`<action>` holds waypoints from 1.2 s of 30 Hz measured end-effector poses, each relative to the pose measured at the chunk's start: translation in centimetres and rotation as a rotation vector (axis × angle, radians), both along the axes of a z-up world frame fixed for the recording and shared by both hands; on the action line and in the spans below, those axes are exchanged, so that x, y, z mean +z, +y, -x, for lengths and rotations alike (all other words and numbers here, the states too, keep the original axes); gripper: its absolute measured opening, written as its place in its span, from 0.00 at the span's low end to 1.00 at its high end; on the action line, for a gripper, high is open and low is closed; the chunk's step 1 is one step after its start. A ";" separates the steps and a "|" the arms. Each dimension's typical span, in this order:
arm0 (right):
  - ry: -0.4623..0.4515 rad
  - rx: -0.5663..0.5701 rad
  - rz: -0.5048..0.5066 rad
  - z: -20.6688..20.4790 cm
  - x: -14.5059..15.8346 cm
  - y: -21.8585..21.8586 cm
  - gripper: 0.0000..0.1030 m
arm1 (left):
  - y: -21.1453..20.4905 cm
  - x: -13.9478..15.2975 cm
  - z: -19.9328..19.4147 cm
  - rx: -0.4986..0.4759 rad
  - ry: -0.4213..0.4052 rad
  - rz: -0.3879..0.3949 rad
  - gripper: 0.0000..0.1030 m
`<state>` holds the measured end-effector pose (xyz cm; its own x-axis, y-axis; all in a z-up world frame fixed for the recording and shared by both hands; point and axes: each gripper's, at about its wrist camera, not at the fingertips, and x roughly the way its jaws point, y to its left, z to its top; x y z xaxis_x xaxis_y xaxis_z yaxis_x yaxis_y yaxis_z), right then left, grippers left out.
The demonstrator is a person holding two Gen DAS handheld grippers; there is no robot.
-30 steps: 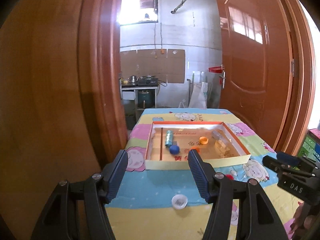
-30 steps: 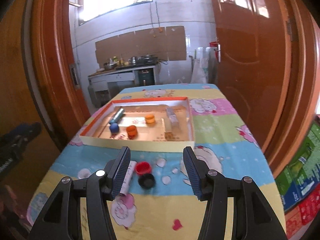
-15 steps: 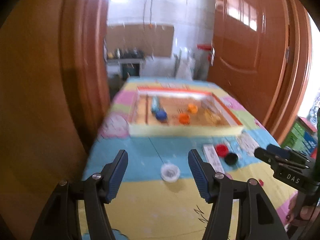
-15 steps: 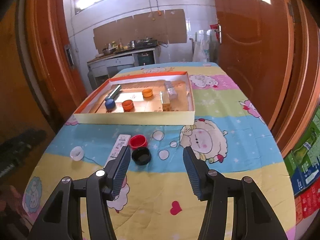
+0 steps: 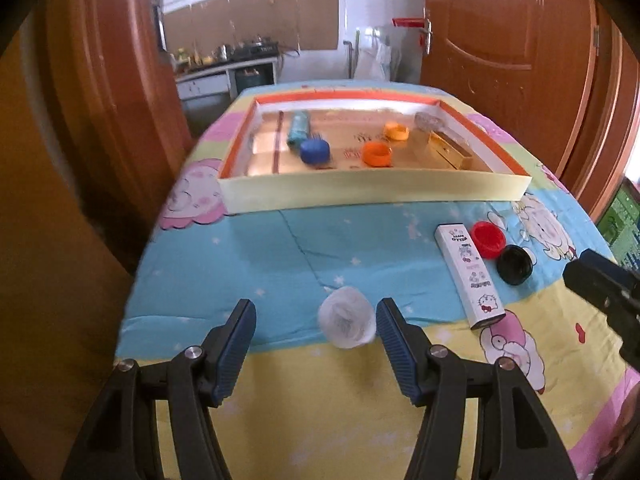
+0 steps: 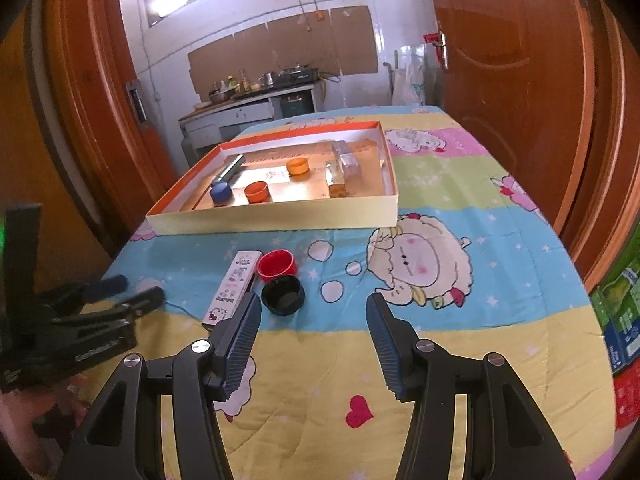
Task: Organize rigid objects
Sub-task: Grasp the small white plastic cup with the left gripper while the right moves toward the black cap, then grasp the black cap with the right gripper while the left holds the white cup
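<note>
A shallow cardboard tray [image 5: 372, 192] [image 6: 280, 216] with an orange rim holds a blue cap [image 5: 315, 151], two orange caps [image 5: 376, 154], a teal tube and small boxes. On the cloth in front of it lie a clear white cap [image 5: 347, 323], a white Hello Kitty box [image 5: 468, 275] [image 6: 231, 290], a red cap [image 5: 487, 239] [image 6: 277, 265] and a black cap [image 5: 515, 264] [image 6: 282, 294]. My left gripper [image 5: 314, 326] is open, its fingers either side of the clear cap, not touching it. My right gripper [image 6: 314, 322] is open and empty, just right of the black cap.
The table wears a cartoon-print cloth [image 6: 440, 272]. Brown wooden doors [image 5: 500, 40] flank the table's far end. Green cartons [image 6: 624, 308] stand on the floor at the right. The left gripper shows at the left of the right wrist view [image 6: 100, 300].
Both grippers have tilted down and moved closer to the cloth. The left one now straddles the clear cap; the right one has neared the black cap. Both stay open.
</note>
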<state>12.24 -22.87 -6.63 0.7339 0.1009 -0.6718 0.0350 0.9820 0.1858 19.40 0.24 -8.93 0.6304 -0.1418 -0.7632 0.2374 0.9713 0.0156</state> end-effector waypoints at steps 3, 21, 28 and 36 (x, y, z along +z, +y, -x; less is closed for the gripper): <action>0.010 0.009 0.010 -0.3 -0.4 0.2 0.55 | -0.3 0.0 -0.2 -0.003 -0.002 -0.015 0.61; 0.051 0.017 0.008 -1.0 -1.3 0.1 0.55 | 0.4 0.2 0.0 -0.003 0.001 0.026 0.29; 0.100 0.077 0.094 -2.4 -1.5 1.7 0.55 | 1.1 1.0 1.1 -0.009 -0.038 0.059 0.29; 0.178 0.124 0.175 -5.0 -2.7 3.6 0.54 | 1.4 1.3 1.9 -0.035 -0.044 0.081 0.29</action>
<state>17.26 -19.22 -9.32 0.5918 0.0539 -0.8043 -0.0710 0.9974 0.0146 17.49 1.59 -7.65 0.6567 -0.2248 -0.7199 0.2721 0.9609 -0.0518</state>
